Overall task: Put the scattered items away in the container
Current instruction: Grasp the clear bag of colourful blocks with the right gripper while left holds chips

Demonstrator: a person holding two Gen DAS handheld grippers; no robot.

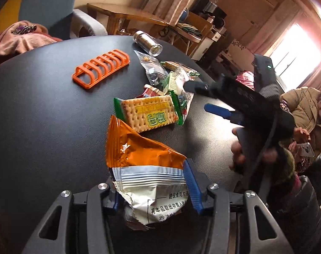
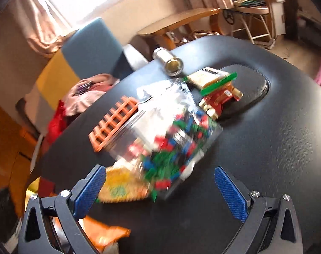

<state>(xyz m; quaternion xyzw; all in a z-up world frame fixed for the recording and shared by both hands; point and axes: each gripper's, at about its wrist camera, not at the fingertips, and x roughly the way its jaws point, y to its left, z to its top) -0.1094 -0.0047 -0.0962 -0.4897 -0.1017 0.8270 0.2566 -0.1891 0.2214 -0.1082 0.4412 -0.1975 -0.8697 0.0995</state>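
Note:
My left gripper is shut on an orange and white snack packet, held just above the black table. Ahead of it lie a green cracker pack, a clear bag of small coloured bricks and other wrappers. My right gripper is open, its blue pads either side of the brick bag, not touching it. It also shows in the left wrist view, above the pile. The cracker pack lies by its left finger. No container is clearly in view.
An orange plastic rack lies at the back left of the table, also in the right wrist view. A glass jar lies on its side at the far edge. A red wrapper lies beyond the bag. A person sits at right.

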